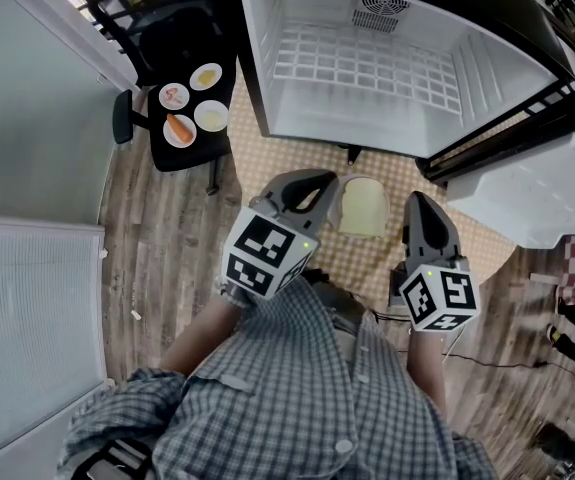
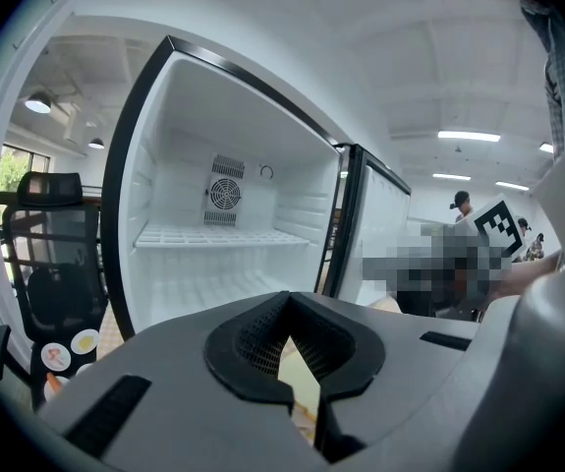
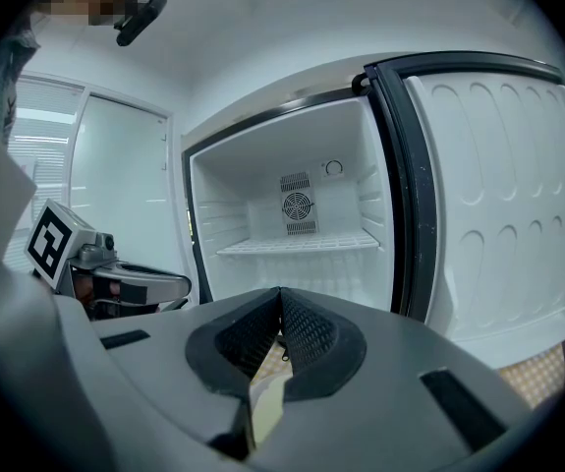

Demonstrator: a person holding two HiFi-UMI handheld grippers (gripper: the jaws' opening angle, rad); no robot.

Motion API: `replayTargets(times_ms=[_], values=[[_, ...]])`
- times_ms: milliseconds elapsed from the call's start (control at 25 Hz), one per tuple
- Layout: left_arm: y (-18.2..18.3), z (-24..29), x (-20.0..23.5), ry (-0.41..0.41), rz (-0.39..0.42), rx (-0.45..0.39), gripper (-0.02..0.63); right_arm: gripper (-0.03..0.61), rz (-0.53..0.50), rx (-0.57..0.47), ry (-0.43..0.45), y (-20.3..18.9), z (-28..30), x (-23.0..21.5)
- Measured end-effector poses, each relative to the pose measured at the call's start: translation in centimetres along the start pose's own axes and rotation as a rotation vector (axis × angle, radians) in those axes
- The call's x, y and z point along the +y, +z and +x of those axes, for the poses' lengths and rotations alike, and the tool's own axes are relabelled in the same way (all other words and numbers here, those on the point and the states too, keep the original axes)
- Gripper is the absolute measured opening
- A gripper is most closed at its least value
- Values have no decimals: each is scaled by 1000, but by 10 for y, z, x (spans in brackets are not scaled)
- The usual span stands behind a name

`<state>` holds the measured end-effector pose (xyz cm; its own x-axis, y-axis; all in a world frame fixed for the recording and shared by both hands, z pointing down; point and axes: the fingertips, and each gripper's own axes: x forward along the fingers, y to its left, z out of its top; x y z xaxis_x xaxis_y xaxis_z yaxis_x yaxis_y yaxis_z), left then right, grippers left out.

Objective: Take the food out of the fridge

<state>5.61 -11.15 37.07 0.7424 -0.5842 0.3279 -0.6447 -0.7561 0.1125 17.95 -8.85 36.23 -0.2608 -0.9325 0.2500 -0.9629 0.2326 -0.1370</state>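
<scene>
The small white fridge stands open, its wire shelf and floor bare, as both gripper views also show. A pale yellow slab of food lies on the checkered mat before it. My left gripper hovers at its left edge and my right gripper to its right. Both are shut with nothing between the pads. The yellow piece shows only through the slit behind the left gripper's and right gripper's closed tips.
A black chair left of the fridge carries several small plates of food, one with an orange piece. The fridge door hangs open to the right. A glass partition stands at left; cables lie on the floor at right.
</scene>
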Motion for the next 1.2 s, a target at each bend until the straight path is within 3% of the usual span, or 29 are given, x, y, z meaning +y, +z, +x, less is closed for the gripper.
replayTargets(times_ms=[1200], values=[[-3, 3, 0, -37, -52, 6, 5, 9, 23, 12, 9, -7, 3, 2]])
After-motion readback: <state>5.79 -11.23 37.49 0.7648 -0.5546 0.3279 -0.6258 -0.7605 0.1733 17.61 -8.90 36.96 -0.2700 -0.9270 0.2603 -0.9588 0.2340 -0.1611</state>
